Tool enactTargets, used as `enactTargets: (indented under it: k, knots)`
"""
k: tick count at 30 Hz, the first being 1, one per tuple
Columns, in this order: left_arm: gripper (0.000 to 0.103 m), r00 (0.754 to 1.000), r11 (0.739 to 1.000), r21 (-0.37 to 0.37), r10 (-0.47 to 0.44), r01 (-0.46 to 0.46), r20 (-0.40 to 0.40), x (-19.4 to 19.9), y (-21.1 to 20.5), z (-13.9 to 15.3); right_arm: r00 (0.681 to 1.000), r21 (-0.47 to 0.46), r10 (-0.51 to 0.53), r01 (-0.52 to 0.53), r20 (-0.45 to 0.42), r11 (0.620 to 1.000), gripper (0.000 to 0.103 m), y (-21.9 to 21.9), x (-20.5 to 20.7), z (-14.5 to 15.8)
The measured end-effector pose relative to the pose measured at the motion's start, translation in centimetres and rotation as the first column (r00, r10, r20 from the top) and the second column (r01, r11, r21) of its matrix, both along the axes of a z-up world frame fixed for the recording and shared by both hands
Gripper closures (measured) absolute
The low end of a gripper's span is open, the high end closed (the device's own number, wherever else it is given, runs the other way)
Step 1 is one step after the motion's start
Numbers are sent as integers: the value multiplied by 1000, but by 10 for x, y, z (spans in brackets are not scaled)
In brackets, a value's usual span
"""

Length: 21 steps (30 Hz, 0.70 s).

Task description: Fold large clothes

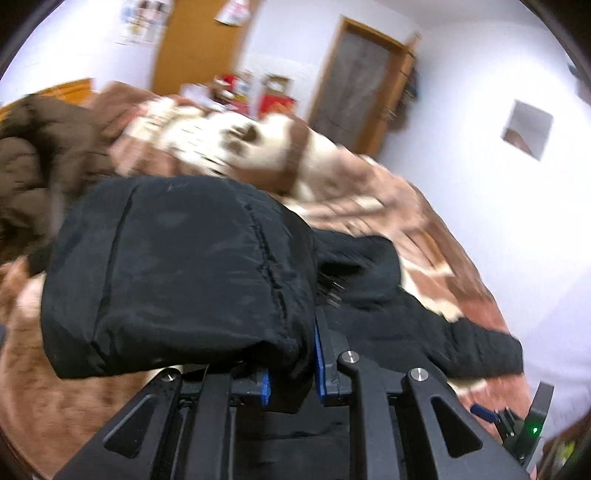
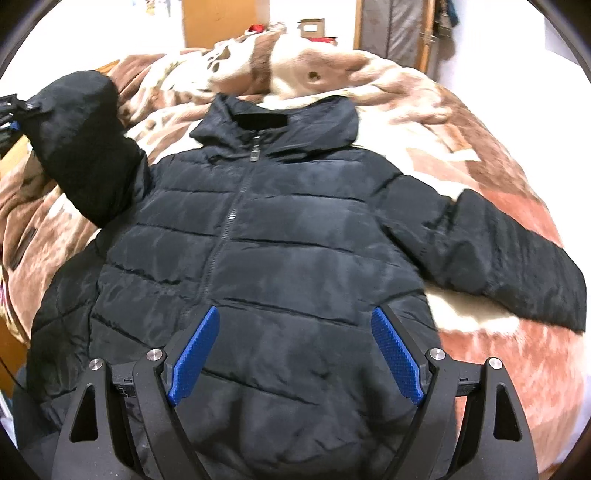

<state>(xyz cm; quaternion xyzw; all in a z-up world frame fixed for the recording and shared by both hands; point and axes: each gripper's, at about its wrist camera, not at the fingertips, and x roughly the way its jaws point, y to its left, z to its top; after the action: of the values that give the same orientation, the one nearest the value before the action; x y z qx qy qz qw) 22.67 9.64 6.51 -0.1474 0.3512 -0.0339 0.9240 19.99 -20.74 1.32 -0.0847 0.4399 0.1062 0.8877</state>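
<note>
A black puffer jacket (image 2: 258,236) lies front up on the bed, zipped, collar at the far end. Its right sleeve (image 2: 517,251) is spread out flat to the side. My left gripper (image 1: 291,369) is shut on the cuff of the jacket's left sleeve (image 1: 177,277) and holds it lifted off the bed; this raised sleeve (image 2: 85,147) and the left gripper (image 2: 14,110) also show at the left of the right wrist view. My right gripper (image 2: 295,350) is open and empty, hovering above the jacket's lower front.
The bed is covered by a brown and cream patterned blanket (image 2: 424,110). A brown coat (image 1: 33,177) lies at the bed's left side. Wooden doors (image 1: 365,81) and boxes (image 2: 312,27) stand beyond the bed. A white wall (image 1: 517,184) is to the right.
</note>
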Motion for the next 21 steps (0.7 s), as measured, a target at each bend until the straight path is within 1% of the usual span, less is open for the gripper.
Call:
enactTargets:
  k: [3, 6, 8, 10, 12, 14, 16, 19, 21]
  knots:
    - [85, 995, 997, -1, -83, 83, -60, 22, -53, -29, 999, 14, -36, 36, -9, 999, 19, -20, 2, -4]
    - [78, 979, 988, -16, -154, 153, -130, 43, -90, -68, 996, 33, -80, 81, -30, 996, 19, -42, 6, -13]
    - [69, 964, 980, -39, -198, 194, -178, 50, -111, -93, 994, 42, -99, 100, -40, 994, 19, -52, 8, -18]
    - [49, 950, 972, -58, -234, 227, -205, 51, -128, -109, 993, 53, -112, 114, -48, 992, 19, -61, 9, -23]
    - [41, 943, 966, -64, -259, 251, -210, 49, -139, -117, 991, 61, -125, 129, -57, 990, 19, -68, 10, -28]
    - [36, 934, 956, -96, -290, 276, -209, 46, -147, -117, 990, 69, -131, 135, -58, 988, 19, -73, 10, -29]
    - [31, 930, 947, -110, -318, 302, -185, 39, -153, -108, 989, 80, -136, 140, -55, 987, 19, -75, 9, -29]
    - [26, 927, 932, -127, -355, 340, -122, 26, -155, -83, 990, 99, -133, 136, -39, 986, 19, -72, 10, -21]
    - [23, 931, 931, -117, -355, 345, -82, 17, -147, -66, 991, 123, -129, 131, -26, 984, 19, -69, 12, -15]
